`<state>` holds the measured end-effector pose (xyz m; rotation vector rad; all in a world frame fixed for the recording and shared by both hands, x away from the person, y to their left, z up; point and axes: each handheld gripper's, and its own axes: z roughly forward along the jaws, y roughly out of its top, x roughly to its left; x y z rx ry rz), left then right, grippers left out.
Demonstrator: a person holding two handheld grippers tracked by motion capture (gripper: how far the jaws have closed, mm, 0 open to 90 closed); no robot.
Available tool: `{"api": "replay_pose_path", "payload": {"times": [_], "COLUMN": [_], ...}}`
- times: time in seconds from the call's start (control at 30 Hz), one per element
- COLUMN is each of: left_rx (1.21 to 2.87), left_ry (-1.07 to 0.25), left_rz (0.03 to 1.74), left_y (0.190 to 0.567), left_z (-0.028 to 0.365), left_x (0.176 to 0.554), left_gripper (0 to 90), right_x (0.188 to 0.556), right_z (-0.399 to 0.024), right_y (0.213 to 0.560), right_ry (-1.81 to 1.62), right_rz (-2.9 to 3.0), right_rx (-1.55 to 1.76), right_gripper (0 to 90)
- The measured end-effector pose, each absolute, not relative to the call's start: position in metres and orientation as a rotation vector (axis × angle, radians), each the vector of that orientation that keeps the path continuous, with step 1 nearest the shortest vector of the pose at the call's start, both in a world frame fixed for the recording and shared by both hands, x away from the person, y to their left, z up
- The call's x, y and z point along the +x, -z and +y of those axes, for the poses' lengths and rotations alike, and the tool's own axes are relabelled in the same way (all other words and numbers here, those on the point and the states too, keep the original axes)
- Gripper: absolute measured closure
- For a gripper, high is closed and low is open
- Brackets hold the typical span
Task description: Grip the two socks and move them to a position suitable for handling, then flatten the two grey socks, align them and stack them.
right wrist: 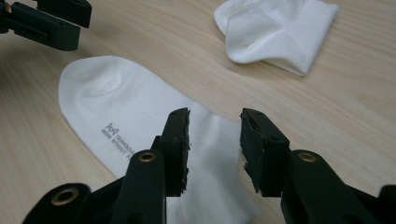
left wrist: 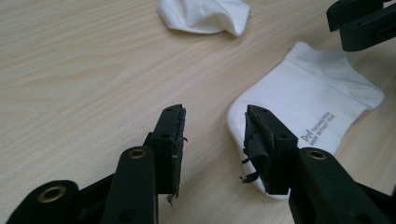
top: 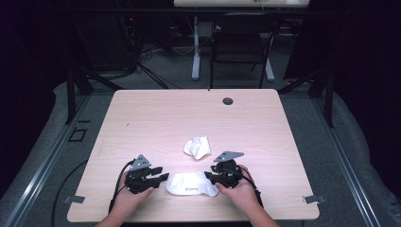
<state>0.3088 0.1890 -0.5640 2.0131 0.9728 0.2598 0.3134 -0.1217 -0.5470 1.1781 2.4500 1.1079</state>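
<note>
flat white sock lies on the table near the person's edge, right between the two grippers, long axis running left to right, printed lettering facing up. left gripper sits at the sock's left end, right gripper at its right end, so each hand is about equally near its own end. in the left gripper view the jaws stand apart with nothing between the pads, one jaw over bare wood, the other over the sock's edge; the sock spreads away to the right of the fingers. in the right gripper view the jaws are also parted and hold nothing, poised above the sock's cloth, which runs off to the left toward the other gripper. whether the pads touch the cloth cannot be told. a second sock, crumpled, lies farther up the table, apart from the flat one and slightly nearer the right gripper. both hands rest low at the table edge, forearms coming in from below, grippers angled inward toward each other, jaws pointing down and forward. next pick likely turns on the crumpled sock.
</note>
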Motion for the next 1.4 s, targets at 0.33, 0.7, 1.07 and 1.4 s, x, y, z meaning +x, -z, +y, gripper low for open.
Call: {"api": "replay_pose_path", "payload": {"times": [0.33,0.7,1.07,1.4], "left_rx": [1.993,1.990,1.991,1.985], "left_ry": [-0.273,-0.266,-0.262,-0.254], "left_rz": [0.995,1.001,0.997,1.006], "left_y": [0.563,0.564,0.563,0.565], "left_z": [0.196,0.196,0.197,0.196], "left_x": [0.314,0.315,0.315,0.316], "left_gripper": [55.7,55.7,55.7,55.7], "right_x": [0.347,0.368,0.390,0.405], "right_z": [-0.099,-0.088,-0.073,-0.046], "right_y": [0.532,0.530,0.529,0.544], "right_ry": [-1.071,-1.012,-1.027,-0.941], "right_rz": [2.431,2.415,2.415,2.453], "right_rx": [1.126,1.144,1.191,1.154], "right_gripper": [58.0,59.7,63.9,59.5]}}
